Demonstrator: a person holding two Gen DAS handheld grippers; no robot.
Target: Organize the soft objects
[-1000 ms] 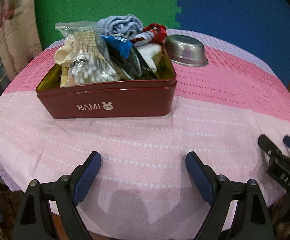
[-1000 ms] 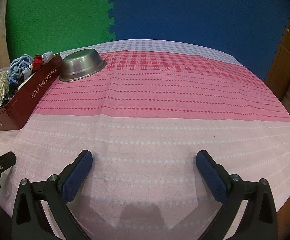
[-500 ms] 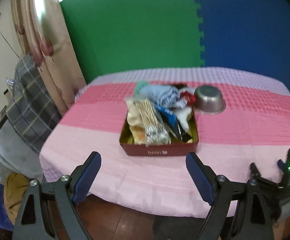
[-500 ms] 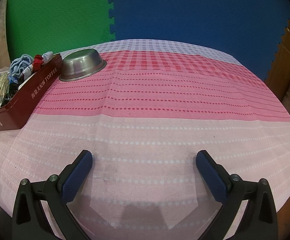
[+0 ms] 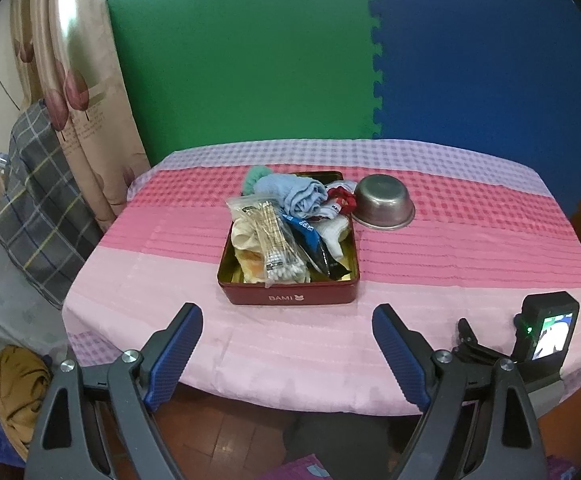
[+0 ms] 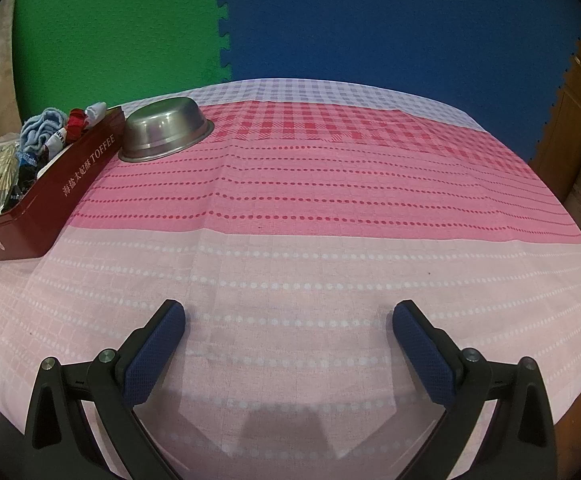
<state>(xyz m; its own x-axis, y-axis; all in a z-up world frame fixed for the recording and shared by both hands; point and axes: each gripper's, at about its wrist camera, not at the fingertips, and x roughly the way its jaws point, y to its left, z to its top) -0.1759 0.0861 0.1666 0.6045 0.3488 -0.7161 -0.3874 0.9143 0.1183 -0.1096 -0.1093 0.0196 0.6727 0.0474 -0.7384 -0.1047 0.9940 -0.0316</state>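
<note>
A counter (image 5: 470, 264) covered by a cloth banded in pale pink, deeper pink and lilac checks. On it sits a red tin (image 5: 290, 298) heaped with soft items, with an upturned metal bowl (image 5: 384, 202) just beside its far right corner.

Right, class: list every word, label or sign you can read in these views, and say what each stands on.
"BAMI", with a small animal-face logo: front wall of the dark red metal tin.
"TOFFEE", after Chinese characters too small to read: the tin's long side wall.
Print on the blue packet and white cloth: unreadable.

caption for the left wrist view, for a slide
Open left gripper above a red tin of soft items, upturned steel bowl beside it.
</note>
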